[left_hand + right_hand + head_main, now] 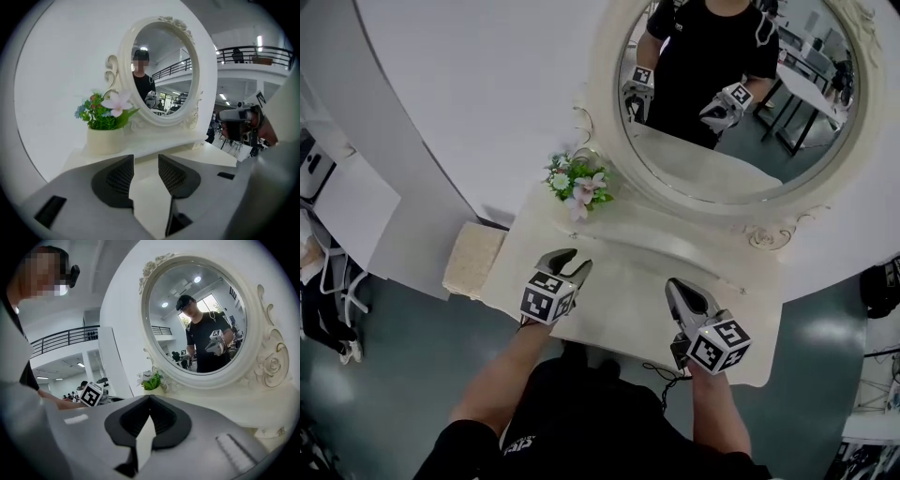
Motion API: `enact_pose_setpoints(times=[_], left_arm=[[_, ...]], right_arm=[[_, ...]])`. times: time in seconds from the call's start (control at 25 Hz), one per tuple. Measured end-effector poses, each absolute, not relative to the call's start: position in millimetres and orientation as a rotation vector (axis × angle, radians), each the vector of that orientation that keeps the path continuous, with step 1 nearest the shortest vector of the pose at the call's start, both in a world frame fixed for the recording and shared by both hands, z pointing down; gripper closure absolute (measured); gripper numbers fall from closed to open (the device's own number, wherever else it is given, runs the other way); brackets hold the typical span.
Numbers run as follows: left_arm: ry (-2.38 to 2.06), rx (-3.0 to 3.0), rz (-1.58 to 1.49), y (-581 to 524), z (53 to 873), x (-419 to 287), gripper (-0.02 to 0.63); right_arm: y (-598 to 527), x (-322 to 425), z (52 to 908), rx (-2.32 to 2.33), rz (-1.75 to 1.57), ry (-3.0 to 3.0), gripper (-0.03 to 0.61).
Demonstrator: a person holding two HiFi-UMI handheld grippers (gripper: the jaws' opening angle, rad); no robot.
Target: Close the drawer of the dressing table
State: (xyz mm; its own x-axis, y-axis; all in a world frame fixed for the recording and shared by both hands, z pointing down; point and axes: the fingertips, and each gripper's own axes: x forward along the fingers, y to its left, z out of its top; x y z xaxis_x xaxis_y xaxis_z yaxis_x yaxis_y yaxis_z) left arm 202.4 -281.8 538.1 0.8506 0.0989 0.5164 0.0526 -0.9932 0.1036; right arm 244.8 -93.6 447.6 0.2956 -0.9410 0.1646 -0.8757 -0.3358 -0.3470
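The dressing table (623, 302) stands against the far wall (487, 75). The mirror (736, 103) rises from the back of its top, toward the right. A pot of flowers (578, 183) sits on the top at the far left corner, just beside the mirror's left edge. On the floor (403, 347), a stool (473, 260) stands just beside the table's left end. A person (581, 422) stands at the table's near edge. The left gripper (574, 262) is above the left part of the top. The right gripper (677, 286) is above the right part, apart from the left one. Both are on the near side of the mirror.
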Motion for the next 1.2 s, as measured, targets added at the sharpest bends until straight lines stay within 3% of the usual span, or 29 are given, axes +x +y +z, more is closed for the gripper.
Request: enact_pose_setpoints(times=[0.44, 0.72, 1.2], left_arm=[[0.319, 3.215, 0.521, -216, 439, 176, 0.466], [0.335, 3.256, 0.257, -207, 383, 176, 0.584], [0.367, 3.017, 0.106, -256, 360, 163, 0.603]], right_arm=[[-69, 233, 416, -2.324, -0.378, 1.718, 0.568], [-65, 229, 387, -2.341, -0.294, 1.659, 0.569], [-96, 202, 366, -2.403, -0.205, 1.719, 0.57]])
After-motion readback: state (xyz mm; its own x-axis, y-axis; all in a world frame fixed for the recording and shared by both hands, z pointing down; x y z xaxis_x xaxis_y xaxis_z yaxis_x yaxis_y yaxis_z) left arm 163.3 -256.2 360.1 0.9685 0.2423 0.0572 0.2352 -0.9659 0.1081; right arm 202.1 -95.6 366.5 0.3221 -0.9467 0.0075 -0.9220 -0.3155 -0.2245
